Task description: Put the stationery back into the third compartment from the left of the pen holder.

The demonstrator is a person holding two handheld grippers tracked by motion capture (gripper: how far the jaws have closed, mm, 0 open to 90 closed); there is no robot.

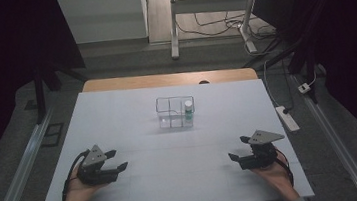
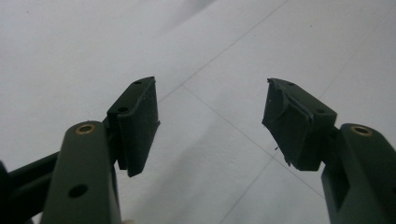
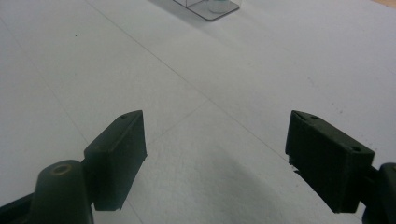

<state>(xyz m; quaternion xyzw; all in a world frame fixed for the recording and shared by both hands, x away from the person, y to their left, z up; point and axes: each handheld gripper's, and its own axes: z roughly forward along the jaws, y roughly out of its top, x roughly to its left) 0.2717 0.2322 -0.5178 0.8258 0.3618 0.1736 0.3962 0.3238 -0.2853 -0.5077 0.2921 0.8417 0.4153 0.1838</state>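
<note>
Grippers, left (image 1: pixel 116 159) and right (image 1: pixel 238 147), rest open (both empty).

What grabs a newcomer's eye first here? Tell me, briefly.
The clear box at the middle of the white table, with a small green-capped bottle in its right compartment. Nearer the person, the left gripper and right gripper rest at the table's two sides, jaws open and empty.

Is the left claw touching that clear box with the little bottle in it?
Apart. The high view shows the left gripper near the table's front edge, with bare white table between it and the clear box holding the bottle.
</note>
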